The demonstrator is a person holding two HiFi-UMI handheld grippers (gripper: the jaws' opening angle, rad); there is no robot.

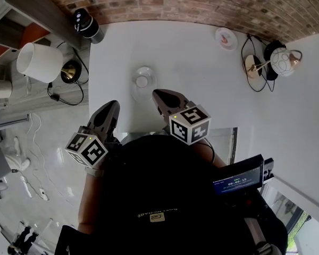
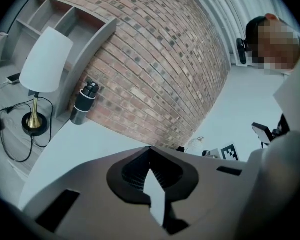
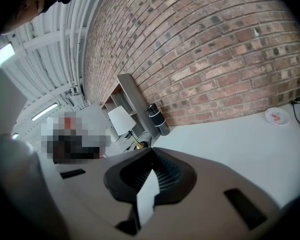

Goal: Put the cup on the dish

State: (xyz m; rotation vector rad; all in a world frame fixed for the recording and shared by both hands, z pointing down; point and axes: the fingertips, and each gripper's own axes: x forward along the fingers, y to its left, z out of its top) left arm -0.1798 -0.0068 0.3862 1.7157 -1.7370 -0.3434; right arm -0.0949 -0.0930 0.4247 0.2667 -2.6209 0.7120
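Head view: the cup [image 1: 142, 81] is clear glass, a round outline with a smaller pale circle at its centre; it stands upright on the white table [image 1: 191, 84] with its mouth up, so its long axis runs vertical; no handle can be made out. It sits left of the table's middle, apart from the left edge and the near edge. The dish [image 1: 226, 38], small and white with a pink mark, lies near the brick wall [image 1: 202, 4], well apart from the cup; bare table lies between them. The left gripper [image 1: 112, 105] hangs over the near left corner; the right gripper [image 1: 157, 93] points at the table just beside the cup, not touching it. A lamp [image 1: 40, 62] and a bottle [image 1: 87, 25] stand off the left edge; a globe lamp [image 1: 282, 60] stands to the right.

Left gripper view: jaws clenched tip to tip, nothing between them; beyond lie bare table, the bottle, the lamp and the wall.

Right gripper view: jaws likewise pressed together and empty; open table stretches to the wall, with the dish [image 3: 277, 116] at the far right against the wall's foot.
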